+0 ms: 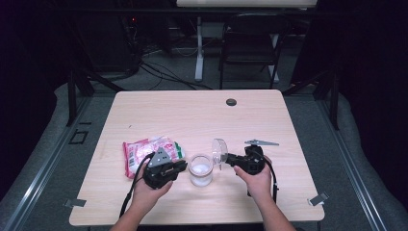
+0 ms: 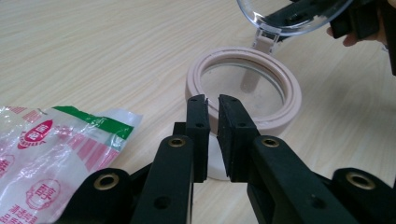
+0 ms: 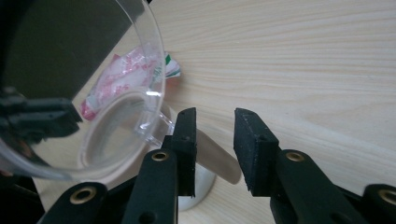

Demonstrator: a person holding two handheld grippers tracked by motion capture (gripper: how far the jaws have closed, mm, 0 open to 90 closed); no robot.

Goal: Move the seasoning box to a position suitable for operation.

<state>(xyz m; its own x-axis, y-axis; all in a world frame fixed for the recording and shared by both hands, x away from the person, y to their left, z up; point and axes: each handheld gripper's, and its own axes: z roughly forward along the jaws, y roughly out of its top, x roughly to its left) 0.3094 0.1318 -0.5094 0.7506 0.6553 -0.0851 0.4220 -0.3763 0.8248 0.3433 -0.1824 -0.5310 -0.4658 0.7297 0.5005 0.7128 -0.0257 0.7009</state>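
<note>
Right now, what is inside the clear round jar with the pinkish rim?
Looking into the clear round jar, nothing shows inside except glassy reflections and its bottom. In the high view its lower part looks white; whether that is contents cannot be told. Its clear hinged lid stands open.

The plastic bag (image 2: 56, 149), just left of the left gripper (image 2: 212, 105), carries red round logos with Chinese-like characters, but they are too blurred to read.

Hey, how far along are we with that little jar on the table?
Done: the clear lid stands flipped up, so the jar is open. In hand: the right gripper sits by the lid, jaws apart, gripping nothing; the left gripper is beside the jar, jaws slightly apart. Left, probably: the packet lies on the table, not yet picked up.
</note>
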